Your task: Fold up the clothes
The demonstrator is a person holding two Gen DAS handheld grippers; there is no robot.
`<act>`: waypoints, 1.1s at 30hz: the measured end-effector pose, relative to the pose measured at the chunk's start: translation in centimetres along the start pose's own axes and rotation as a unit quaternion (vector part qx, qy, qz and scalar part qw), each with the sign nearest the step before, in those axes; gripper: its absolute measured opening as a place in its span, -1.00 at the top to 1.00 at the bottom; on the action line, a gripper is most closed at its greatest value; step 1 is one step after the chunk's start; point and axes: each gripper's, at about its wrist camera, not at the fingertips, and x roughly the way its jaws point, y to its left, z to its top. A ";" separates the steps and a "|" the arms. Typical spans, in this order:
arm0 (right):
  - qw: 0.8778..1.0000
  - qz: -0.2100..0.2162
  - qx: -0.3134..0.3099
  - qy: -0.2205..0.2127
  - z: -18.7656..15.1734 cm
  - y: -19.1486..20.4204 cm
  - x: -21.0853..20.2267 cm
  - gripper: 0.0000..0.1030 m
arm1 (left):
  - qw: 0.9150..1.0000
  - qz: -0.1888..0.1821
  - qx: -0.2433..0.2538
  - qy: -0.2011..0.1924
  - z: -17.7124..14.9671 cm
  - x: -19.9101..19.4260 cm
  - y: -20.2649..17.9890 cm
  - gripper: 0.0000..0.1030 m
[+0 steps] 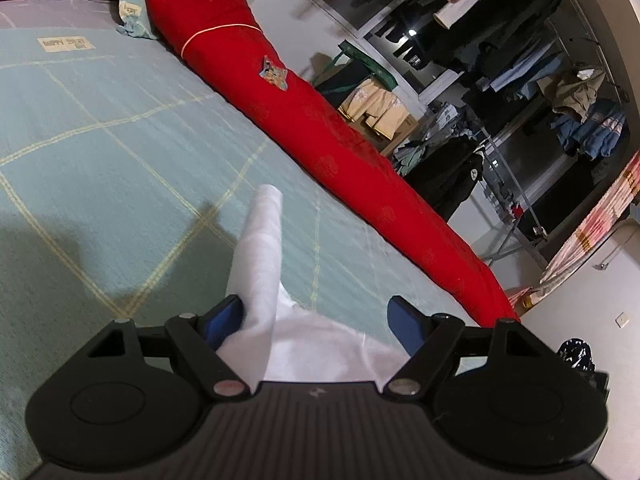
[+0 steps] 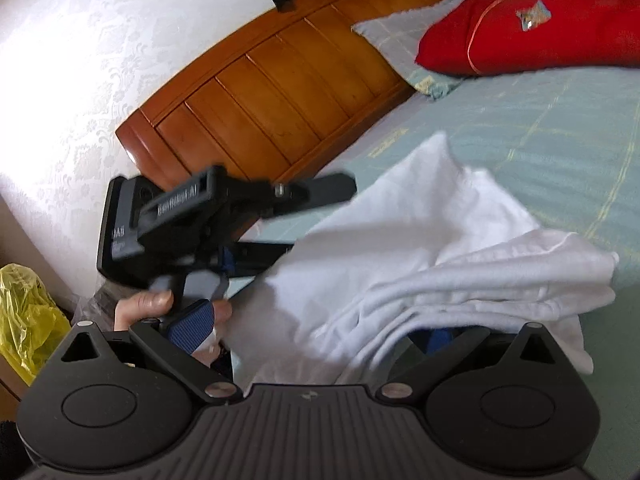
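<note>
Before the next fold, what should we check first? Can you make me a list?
1. White garment is on the bed: ok, though it lies bunched in layers.
2. Left tool has cloth between its fingers: ok, white cloth lies in the gap, but the jaws stand wide and do not pinch it.
3. Right tool grips the cloth: cannot tell, since the garment drapes over one finger and hides it.
4. Room to fold on the green sheet: ok, the bare sheet stretches ahead.
5. Red quilt roll is out of the way: ok, it lies along the far edge.
</note>
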 end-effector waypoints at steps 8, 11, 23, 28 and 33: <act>0.999 -0.001 0.040 0.036 -2.3 -1.8 0.7 -1.00 | 1.000 0.017 0.007 -0.011 0.4 -1.2 -0.3 -0.52; 0.998 -0.013 0.043 0.039 -2.7 -2.2 -0.1 -1.00 | 0.999 0.026 0.019 -0.012 0.6 -1.9 -0.9 -0.52; 0.992 -0.013 0.120 0.022 -4.0 -5.8 -3.6 -1.00 | 0.997 0.050 0.063 -0.002 -0.4 -3.2 -2.6 -0.55; 0.986 0.003 0.168 0.008 -3.4 -7.4 -3.1 -1.00 | 0.996 0.061 0.055 0.038 -2.4 -1.6 -1.3 -0.55; 0.981 0.001 0.193 -0.018 -2.4 -8.7 -2.3 -1.00 | 0.993 0.072 0.054 0.073 -4.3 -0.5 -0.5 -0.55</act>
